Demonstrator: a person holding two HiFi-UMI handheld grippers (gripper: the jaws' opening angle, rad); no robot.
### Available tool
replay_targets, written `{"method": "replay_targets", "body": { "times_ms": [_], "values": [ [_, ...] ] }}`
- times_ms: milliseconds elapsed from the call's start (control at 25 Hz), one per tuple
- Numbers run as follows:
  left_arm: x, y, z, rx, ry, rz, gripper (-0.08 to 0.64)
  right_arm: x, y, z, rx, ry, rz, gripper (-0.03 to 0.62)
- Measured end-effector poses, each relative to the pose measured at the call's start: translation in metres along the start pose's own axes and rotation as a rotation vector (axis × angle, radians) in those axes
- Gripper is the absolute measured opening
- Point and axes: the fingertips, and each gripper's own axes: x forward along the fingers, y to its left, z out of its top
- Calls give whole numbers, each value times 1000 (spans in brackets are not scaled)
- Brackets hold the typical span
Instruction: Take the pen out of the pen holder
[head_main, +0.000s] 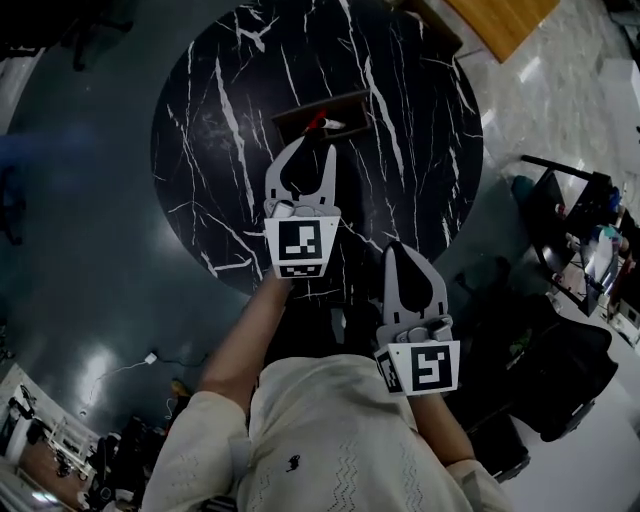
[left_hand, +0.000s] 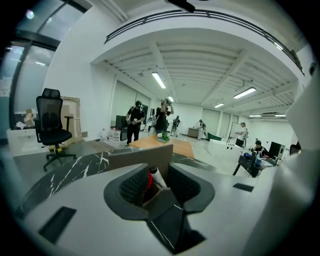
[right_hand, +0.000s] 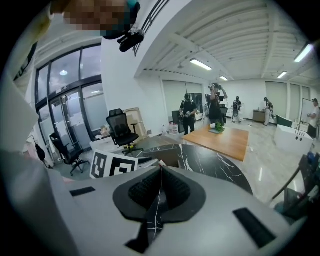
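Observation:
A brown pen holder (head_main: 300, 112) stands near the middle of the round black marble table (head_main: 220, 150). A red and white pen (head_main: 326, 123) sticks out of it. My left gripper (head_main: 313, 143) is open right at the holder. In the left gripper view the pen (left_hand: 155, 177) shows in the gap between the jaws of the left gripper (left_hand: 159, 175), with the holder (left_hand: 142, 156) just behind; no pad visibly presses on it. My right gripper (head_main: 397, 246) hovers over the table's near edge, shut on nothing, its pads meeting in a line in the right gripper view (right_hand: 161, 170).
A wooden table (head_main: 500, 20) stands beyond the marble one. Black office chairs (left_hand: 52, 130) (right_hand: 122, 132) sit to the left, and dark furniture (head_main: 560, 210) crowds the right. Several people stand far back in the room (left_hand: 134, 120).

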Motion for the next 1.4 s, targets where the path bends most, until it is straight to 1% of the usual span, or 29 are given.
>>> {"method": "replay_targets", "body": {
  "times_ms": [160, 400, 480, 560, 800, 880, 960, 1120, 1240, 1400],
  "values": [
    [20, 3, -18, -34, 47, -2, 109, 11, -5, -5, 8, 21, -7, 18],
    [39, 8, -28, -91, 71, 8, 109, 23, -16, 1, 36, 12, -42, 18],
    [44, 6, -25, -90, 65, 6, 109, 24, -20, 2, 41, 12, -51, 18],
    [49, 3, -23, -75, 63, 0, 109, 25, -23, 0, 45, 16, -56, 18],
    [53, 1, -19, -38, 60, 22, 100, 26, -30, -10, 56, 31, -64, 18],
    [51, -3, -14, 2, 48, 25, 80, 25, -32, -10, 59, 27, -67, 18],
    [48, -6, -10, 41, 42, 30, 77, 23, -32, -9, 58, 19, -65, 18],
    [40, -8, 0, 85, 22, 43, 75, 16, -34, -4, 58, -5, -60, 18],
    [27, -13, 15, 119, -12, 60, 75, 4, -33, -2, 51, -25, -43, 18],
    [2, -21, 36, 141, -51, 99, 75, -16, -30, 3, 24, -60, 2, 18]
  ]
}}
